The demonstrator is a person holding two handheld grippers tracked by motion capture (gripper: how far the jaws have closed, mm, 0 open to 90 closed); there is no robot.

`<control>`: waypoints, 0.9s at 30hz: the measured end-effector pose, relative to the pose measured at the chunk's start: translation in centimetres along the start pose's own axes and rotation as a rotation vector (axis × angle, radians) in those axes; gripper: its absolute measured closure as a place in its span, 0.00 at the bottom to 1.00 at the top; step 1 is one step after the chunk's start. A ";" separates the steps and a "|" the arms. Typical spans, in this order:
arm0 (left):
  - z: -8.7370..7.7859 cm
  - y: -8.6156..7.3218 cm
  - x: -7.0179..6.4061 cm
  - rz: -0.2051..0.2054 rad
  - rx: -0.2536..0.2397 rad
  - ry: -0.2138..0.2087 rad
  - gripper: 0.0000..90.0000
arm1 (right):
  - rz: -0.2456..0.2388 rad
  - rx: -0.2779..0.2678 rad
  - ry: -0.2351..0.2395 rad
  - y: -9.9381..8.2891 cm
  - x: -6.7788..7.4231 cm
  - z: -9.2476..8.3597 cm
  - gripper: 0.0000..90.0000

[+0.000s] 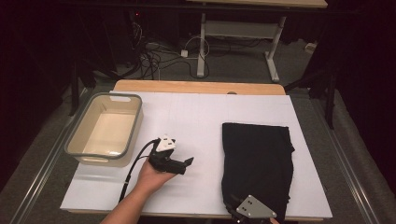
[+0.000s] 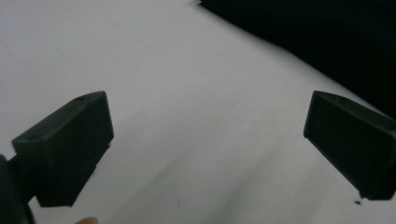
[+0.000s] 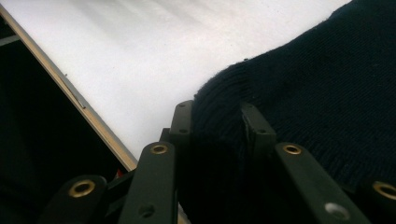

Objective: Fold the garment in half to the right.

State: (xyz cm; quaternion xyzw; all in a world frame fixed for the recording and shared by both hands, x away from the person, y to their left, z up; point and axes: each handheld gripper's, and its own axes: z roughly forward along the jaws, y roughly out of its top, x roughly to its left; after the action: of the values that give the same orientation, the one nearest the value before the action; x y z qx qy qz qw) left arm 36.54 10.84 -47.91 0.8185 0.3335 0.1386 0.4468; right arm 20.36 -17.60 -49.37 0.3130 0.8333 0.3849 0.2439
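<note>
Hand-held gripper [image 3: 215,122] pinching dark knit cloth [image 3: 322,93]

No readable text, label, brand, number or sign appears on anything in these pictures.

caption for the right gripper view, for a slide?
Right hand-held gripper pinching the near corner of a dark knit cloth at the white table's edge.

I am working in what looks like a lab or test room: dark curtained walls, grey carpet, a tangle of cables [image 1: 159,58] on the floor past the worktop's [image 1: 196,116] far edge, and a bare-legged desk [image 1: 243,28] behind.
</note>
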 end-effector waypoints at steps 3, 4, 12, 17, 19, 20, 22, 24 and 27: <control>1.7 1.2 -0.2 -0.006 0.007 -0.011 0.01 | 0.003 -0.001 0.003 0.0 0.0 0.0 0.80; 2.1 1.5 -0.3 -0.005 0.013 -0.010 0.01 | 0.002 -0.001 0.004 0.0 -0.1 0.0 0.80; 6.5 4.6 -0.7 -0.019 0.053 -0.024 0.04 | -0.001 0.000 0.004 0.0 -0.1 0.0 0.80; 8.5 6.2 -1.6 -0.018 0.067 -0.040 0.06 | -0.005 0.000 0.001 0.0 -0.1 0.1 0.79; 9.3 6.7 -1.9 -0.016 0.077 -0.048 0.06 | -0.003 0.001 0.002 0.0 0.0 0.1 0.80; 9.8 6.9 -2.1 -0.018 0.082 -0.050 0.07 | -0.004 0.001 0.001 0.0 0.0 0.1 0.79; 10.6 7.4 -2.3 -0.026 0.092 -0.055 0.08 | -0.009 0.003 -0.001 0.0 0.0 0.1 0.80; 11.4 7.7 -2.3 -0.039 0.093 -0.056 0.10 | -0.011 0.002 -0.001 0.0 0.0 0.1 0.79; 12.6 8.3 -2.1 -0.062 0.117 -0.065 0.15 | -0.014 0.002 -0.002 0.0 0.0 0.1 0.79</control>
State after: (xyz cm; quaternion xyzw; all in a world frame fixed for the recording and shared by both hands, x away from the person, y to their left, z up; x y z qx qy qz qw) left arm 45.07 -1.79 -48.06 0.8366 0.3515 0.0784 0.4128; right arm 20.41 -17.53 -49.48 0.3075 0.8357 0.3821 0.2470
